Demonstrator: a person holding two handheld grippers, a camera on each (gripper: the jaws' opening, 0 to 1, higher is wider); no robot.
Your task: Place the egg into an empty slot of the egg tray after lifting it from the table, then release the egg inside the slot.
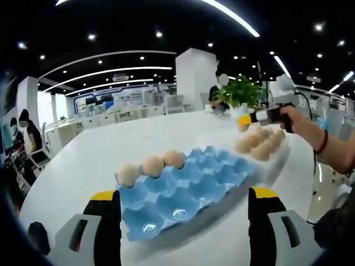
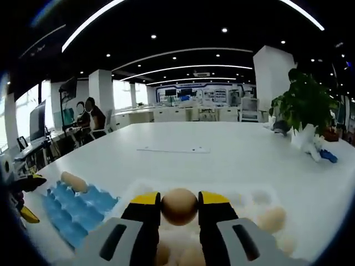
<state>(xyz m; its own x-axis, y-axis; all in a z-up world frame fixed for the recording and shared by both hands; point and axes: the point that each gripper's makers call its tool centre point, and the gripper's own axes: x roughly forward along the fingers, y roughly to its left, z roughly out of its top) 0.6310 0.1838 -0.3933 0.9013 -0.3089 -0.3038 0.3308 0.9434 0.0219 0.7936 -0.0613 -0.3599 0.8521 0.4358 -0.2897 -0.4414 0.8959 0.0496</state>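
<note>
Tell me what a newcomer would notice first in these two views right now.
In the right gripper view, the egg pinched in the right gripper, low and centre above a clear tray of more eggs. In the left gripper view, the blue egg tray lies on the white table beyond the open left gripper, with three eggs along its far-left edge.

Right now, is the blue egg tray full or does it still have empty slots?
Mostly empty. In the left gripper view, the blue egg tray holds three eggs along its far edge; the other slots visible are bare.
</note>
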